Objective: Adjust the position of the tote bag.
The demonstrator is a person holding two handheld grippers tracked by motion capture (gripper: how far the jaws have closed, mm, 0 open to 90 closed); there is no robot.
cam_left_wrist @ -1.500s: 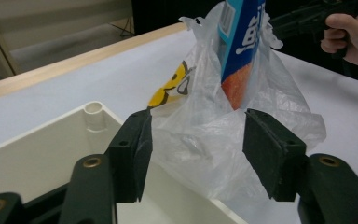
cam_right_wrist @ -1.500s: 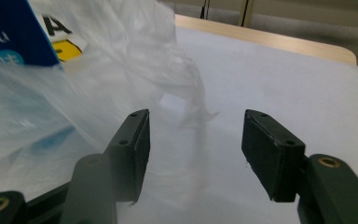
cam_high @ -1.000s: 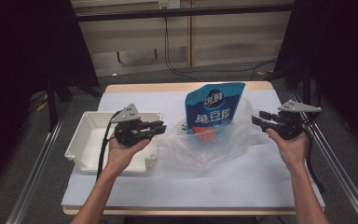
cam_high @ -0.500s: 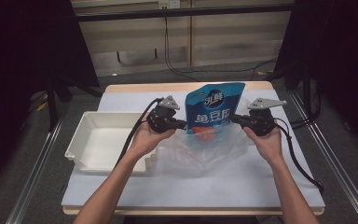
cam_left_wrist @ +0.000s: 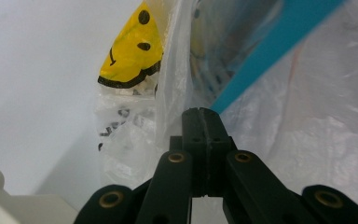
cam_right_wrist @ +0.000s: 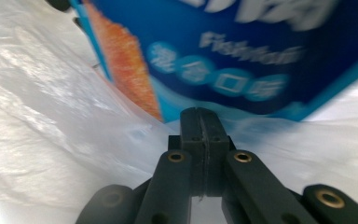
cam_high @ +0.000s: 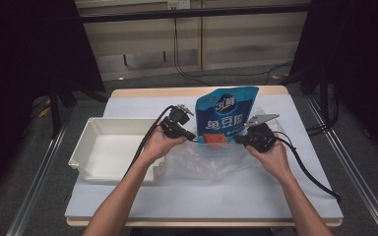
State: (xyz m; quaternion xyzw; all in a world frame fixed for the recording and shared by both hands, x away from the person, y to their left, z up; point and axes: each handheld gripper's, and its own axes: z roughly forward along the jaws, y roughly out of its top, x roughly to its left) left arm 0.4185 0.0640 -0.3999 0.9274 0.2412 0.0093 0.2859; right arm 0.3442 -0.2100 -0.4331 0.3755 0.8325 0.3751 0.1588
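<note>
A blue food pouch (cam_high: 226,115) stands upright inside a clear plastic bag (cam_high: 206,160) at the middle of the table. My left gripper (cam_high: 193,137) is at the bag's left edge beside the pouch. In the left gripper view its jaws (cam_left_wrist: 200,112) are shut, with a fold of the bag's film (cam_left_wrist: 170,84) rising from their tips, next to a yellow smiley print (cam_left_wrist: 133,51). My right gripper (cam_high: 236,141) is at the bag's right edge. Its jaws (cam_right_wrist: 200,112) are shut on the film just below the pouch (cam_right_wrist: 242,46).
A white plastic tray (cam_high: 86,142) sits to the left, against the left forearm. A pale mat (cam_high: 226,196) covers the tabletop. Cables trail from both grippers across the mat. Metal rails run along both sides of the table.
Both hands have come inward from the table's sides to the bag, one on each side of the pouch. The left hand left the tray area. Both pairs of jaws have shut.
</note>
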